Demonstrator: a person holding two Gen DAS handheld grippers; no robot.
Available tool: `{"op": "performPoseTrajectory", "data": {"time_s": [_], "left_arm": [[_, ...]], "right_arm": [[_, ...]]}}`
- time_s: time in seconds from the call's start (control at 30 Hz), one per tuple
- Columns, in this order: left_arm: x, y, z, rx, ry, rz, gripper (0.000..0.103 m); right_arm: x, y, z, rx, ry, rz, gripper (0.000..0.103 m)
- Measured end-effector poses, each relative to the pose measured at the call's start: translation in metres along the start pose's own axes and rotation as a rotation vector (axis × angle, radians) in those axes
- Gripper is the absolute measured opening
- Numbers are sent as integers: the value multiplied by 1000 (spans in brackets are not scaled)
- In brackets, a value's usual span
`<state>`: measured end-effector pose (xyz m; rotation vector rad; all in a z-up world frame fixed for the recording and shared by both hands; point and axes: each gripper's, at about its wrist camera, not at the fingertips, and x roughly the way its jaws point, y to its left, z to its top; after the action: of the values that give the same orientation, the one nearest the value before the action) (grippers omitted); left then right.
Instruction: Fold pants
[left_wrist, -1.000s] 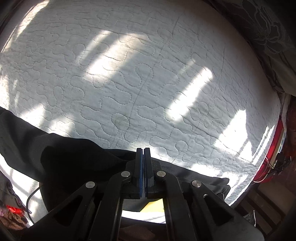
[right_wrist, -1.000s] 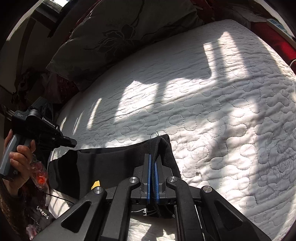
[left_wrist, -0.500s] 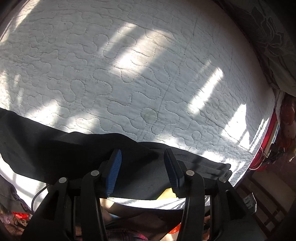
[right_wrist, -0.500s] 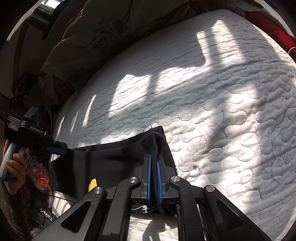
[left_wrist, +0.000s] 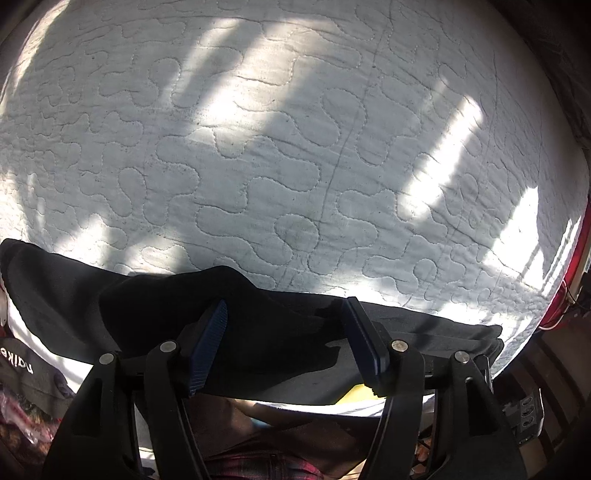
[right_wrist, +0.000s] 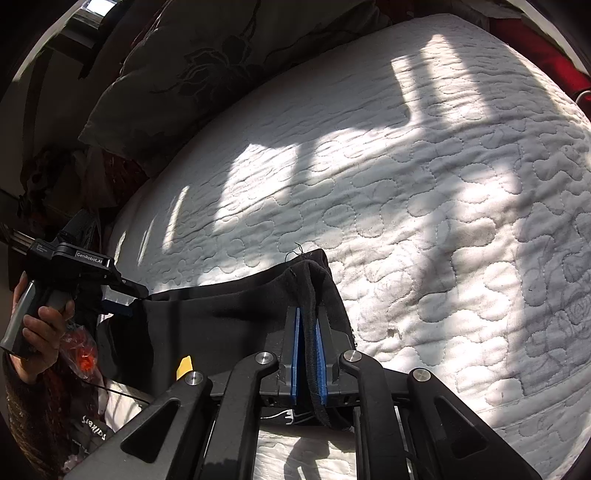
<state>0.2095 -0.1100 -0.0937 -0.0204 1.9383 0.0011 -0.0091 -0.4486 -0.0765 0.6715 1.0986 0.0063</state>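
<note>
Two claws at the black pants on the bed: my left claw is opening, cloth loose between; right claw pinches the hem. If I tug right, the fold skews.

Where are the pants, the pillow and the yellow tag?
pants (right_wrist: 229, 310), right wrist view, flat black cloth beside the clamped edge
pillow (right_wrist: 207, 70), right wrist view, its flower print
yellow tag (right_wrist: 184, 366), right wrist view, its middle

The black fabric pants lie along the near edge of the white quilted bed. A dark floral pillow rests at the bed's far left end.
</note>
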Motion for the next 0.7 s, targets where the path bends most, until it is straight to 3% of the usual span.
{"op": "performPoseTrajectory", "data": {"time_s": [0.17, 0.27, 0.37, 0.43, 0.5, 0.57, 0.7], "left_arm": [[-7, 0, -1, -27, -82, 46, 18], [-14, 6, -1, -61, -114, 12, 3], [-25, 13, 3, -84, -169, -12, 0], [-23, 15, 3, -58, -155, -12, 0], [-18, 17, 1, -47, -107, -109, 0], [-25, 34, -2, -20, -109, -189, 0], [-51, 100, -10, -11, -233, -201, 7]], "right_arm": [[1, 4, -2, -39, -8, -4, 8], [1, 6, -4, -59, -13, -3, 3], [-4, 6, -1, -23, -44, 42, 3], [-6, 3, 2, 5, -60, 67, 3], [-2, 0, 2, 1, -42, 17, 3], [3, -2, -2, -8, -21, -26, 6], [-19, 10, -4, -34, -89, -124, 14]]}}
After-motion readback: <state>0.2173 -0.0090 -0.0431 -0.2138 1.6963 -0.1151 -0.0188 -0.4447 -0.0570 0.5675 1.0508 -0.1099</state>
